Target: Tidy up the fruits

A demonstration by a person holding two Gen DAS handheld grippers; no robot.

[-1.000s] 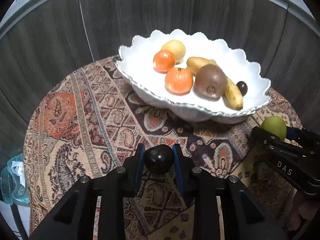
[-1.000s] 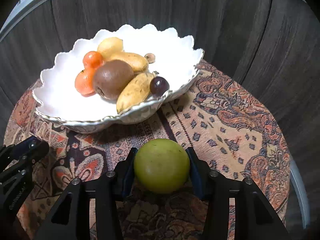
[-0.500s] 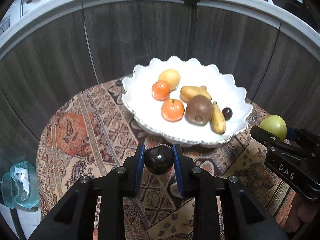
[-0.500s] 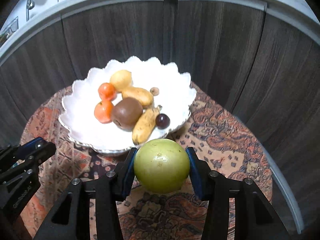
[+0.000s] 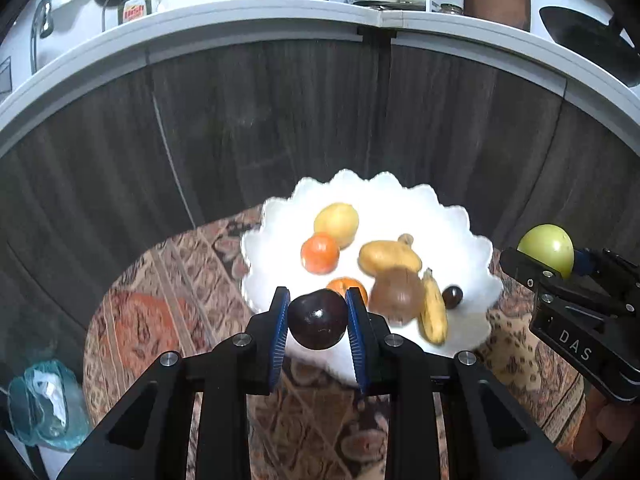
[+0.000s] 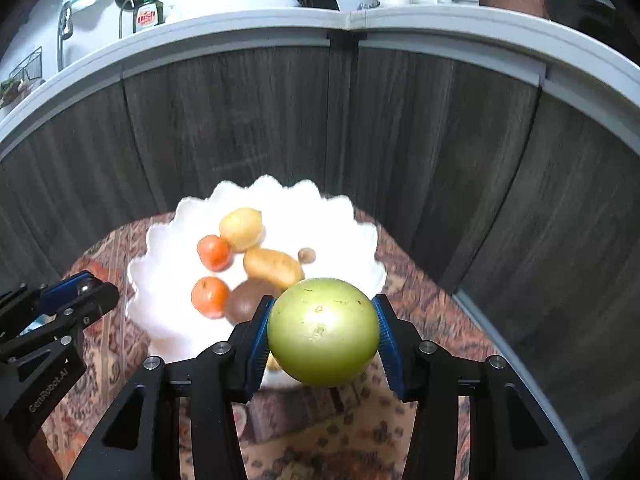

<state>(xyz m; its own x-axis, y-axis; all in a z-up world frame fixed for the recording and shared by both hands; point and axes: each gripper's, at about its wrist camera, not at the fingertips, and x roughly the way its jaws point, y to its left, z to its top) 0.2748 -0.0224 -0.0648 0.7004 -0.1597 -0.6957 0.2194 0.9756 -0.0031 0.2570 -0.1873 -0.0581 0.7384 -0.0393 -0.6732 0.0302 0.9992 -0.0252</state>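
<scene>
My left gripper is shut on a dark plum, held in the air in front of the white scalloped bowl. My right gripper is shut on a green apple, also raised in front of the bowl; the apple shows at the right of the left wrist view. The bowl holds two oranges, a yellow fruit, a potato-like fruit, a brown round fruit, a banana and a small dark fruit.
The bowl stands on a round table with a patterned cloth. Dark wood cabinet fronts rise close behind it, with a white counter above carrying kitchenware. A bluish plastic bag lies low at the left.
Both grippers have risen with their fruit, so the bowl and table look smaller and lower and the counter top has come into view. Both grips are unchanged.
</scene>
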